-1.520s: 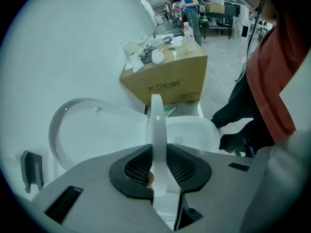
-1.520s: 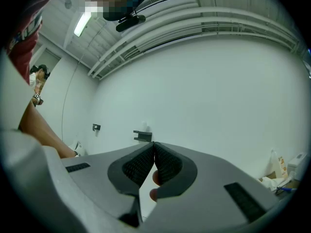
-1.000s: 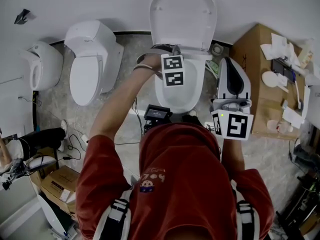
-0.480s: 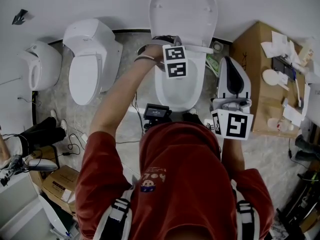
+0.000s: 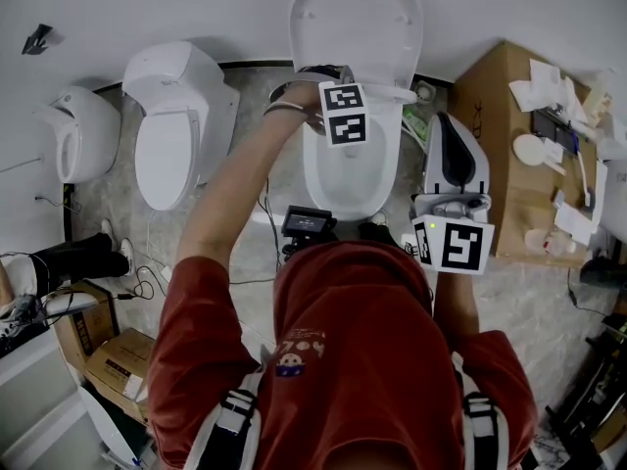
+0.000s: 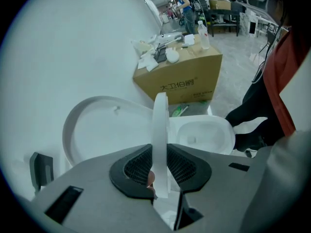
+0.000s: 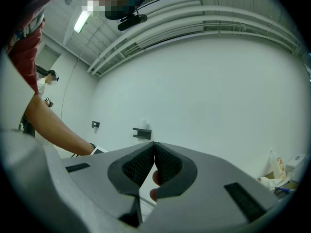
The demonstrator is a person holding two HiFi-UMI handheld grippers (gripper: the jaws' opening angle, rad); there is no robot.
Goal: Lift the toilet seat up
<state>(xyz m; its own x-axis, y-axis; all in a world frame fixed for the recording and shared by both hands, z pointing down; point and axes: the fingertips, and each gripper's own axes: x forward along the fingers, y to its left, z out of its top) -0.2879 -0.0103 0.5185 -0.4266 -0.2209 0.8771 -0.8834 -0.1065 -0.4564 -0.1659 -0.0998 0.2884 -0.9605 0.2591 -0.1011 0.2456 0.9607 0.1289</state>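
Clamping only the thin edge of the raised toilet seat (image 6: 160, 123), the left gripper (image 6: 160, 166) might slip and slam it onto the bowl (image 6: 206, 135); the right gripper (image 7: 154, 152) is closed, empty.

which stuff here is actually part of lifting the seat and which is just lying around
Part of the job:
toilet seat, clamped edge-on in the jaws of the left gripper
lid, up against the wall
bowl

Just lying about:
second toilet
cardboard box with papers on top
right gripper, jaws shut on nothing
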